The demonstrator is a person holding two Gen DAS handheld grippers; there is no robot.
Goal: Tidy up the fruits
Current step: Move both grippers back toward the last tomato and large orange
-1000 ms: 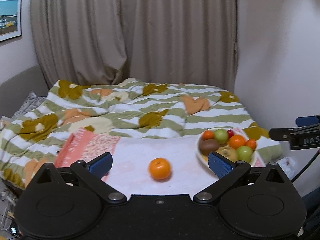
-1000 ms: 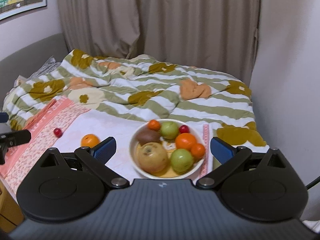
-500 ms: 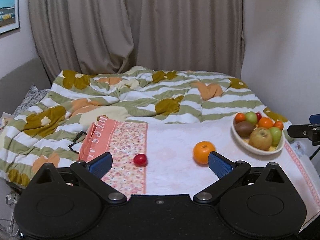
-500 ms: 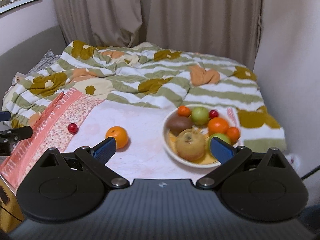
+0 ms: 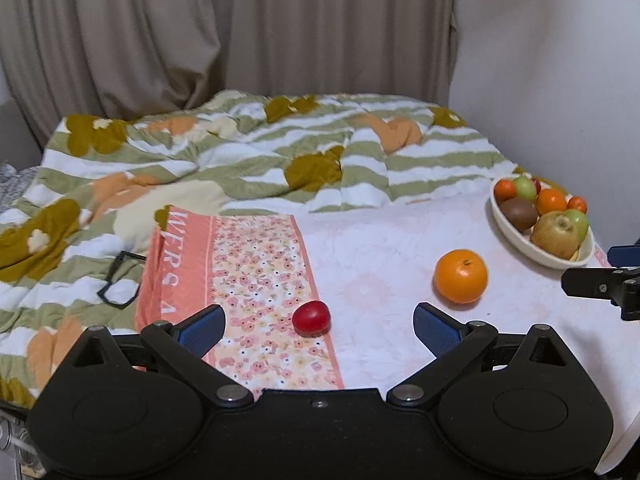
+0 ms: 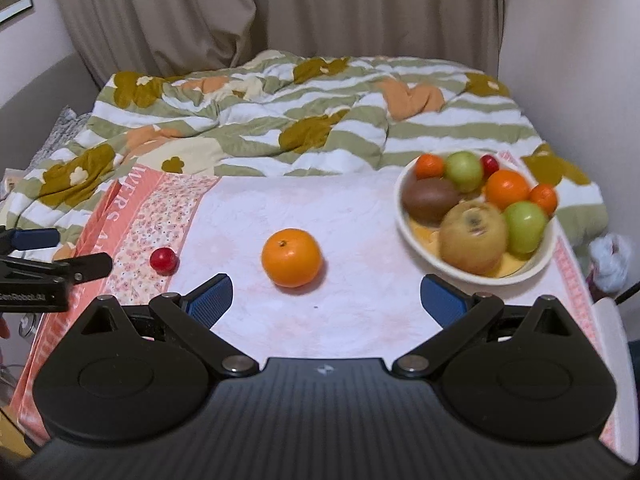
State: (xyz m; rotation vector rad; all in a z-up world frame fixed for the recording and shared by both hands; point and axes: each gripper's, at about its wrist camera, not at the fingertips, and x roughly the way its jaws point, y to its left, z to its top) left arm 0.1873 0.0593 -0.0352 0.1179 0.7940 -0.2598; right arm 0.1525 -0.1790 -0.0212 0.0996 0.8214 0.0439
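A loose orange (image 5: 461, 276) (image 6: 291, 257) lies on the white and pink towel (image 5: 380, 256) (image 6: 320, 208). A small red fruit (image 5: 311, 317) (image 6: 163, 260) lies on the towel's floral band. A white bowl (image 5: 505, 224) (image 6: 536, 268) at the right holds several fruits: oranges, green apples, a kiwi, a brownish pear. My left gripper (image 5: 319, 328) is open and empty, with the red fruit just ahead between its fingers. My right gripper (image 6: 326, 300) is open and empty, just short of the orange.
A striped floral duvet (image 5: 240, 160) (image 6: 280, 120) covers the bed behind the towel. Black glasses (image 5: 120, 284) lie on it at the left. Curtains and a wall stand behind and to the right. A white crumpled thing (image 6: 610, 258) lies off the bed's right edge.
Both grippers have swung left and come lower and closer. The red fruit now sits centred before the left gripper, the orange before the right. Both stay open.
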